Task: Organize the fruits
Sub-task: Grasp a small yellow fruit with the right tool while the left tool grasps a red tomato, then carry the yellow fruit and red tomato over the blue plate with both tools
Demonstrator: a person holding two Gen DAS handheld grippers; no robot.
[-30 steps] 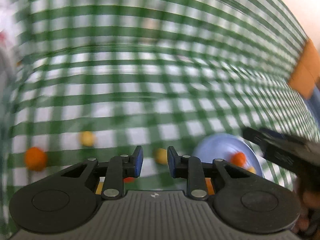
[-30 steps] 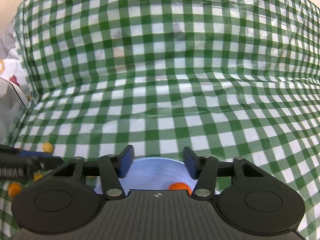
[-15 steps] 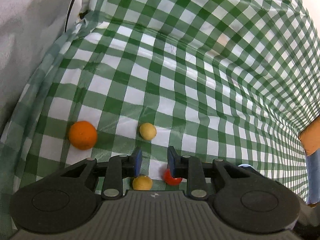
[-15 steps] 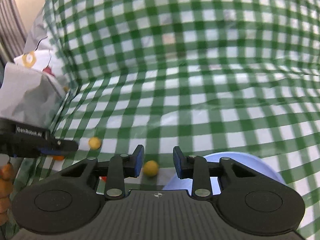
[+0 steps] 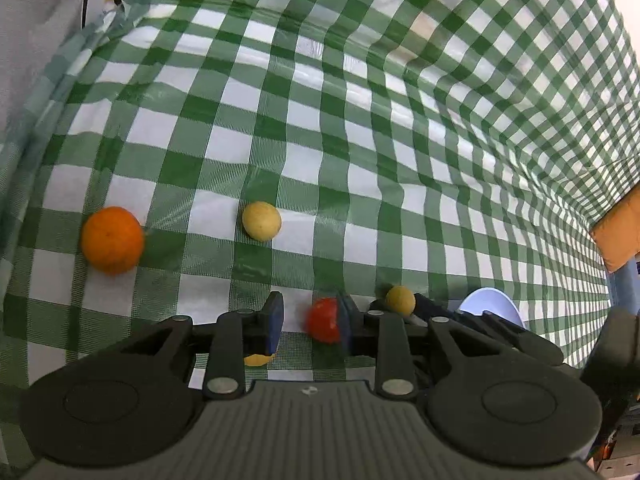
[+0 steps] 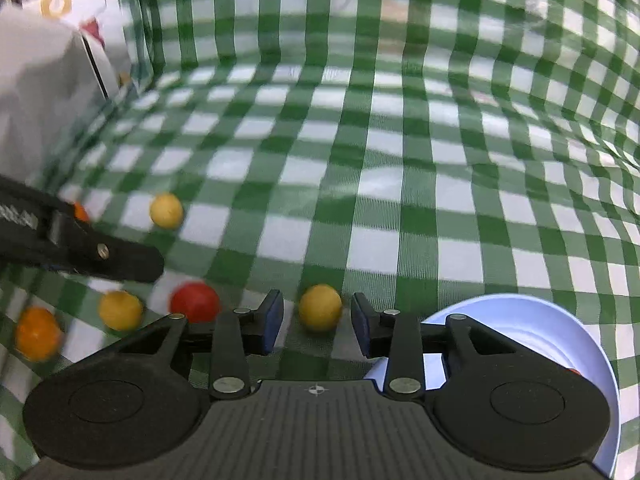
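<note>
In the left wrist view my left gripper (image 5: 307, 320) is open, with a small red fruit (image 5: 323, 319) between its fingers, close to the right pad. An orange (image 5: 112, 239) and a yellow fruit (image 5: 261, 220) lie ahead on the checked cloth; another yellow fruit (image 5: 400, 300) sits right, by the blue plate (image 5: 490, 308). In the right wrist view my right gripper (image 6: 317, 322) is open around a yellow fruit (image 6: 320, 307). The red fruit (image 6: 195, 302), two more yellow fruits (image 6: 120, 310) (image 6: 166, 210) and an orange (image 6: 36, 332) lie to its left. The blue plate (image 6: 540, 332) is at the lower right.
A green and white checked cloth (image 5: 360, 120) covers the table and rises at the back. A grey and white bag (image 6: 44, 80) stands at the left. An orange box (image 5: 618, 232) is at the right edge. The left gripper's finger (image 6: 100, 254) shows in the right wrist view.
The left gripper has opened a little and shifted so the red fruit sits between its fingers. The right gripper has swung left, opened wider and brought the yellow fruit between its fingers.
</note>
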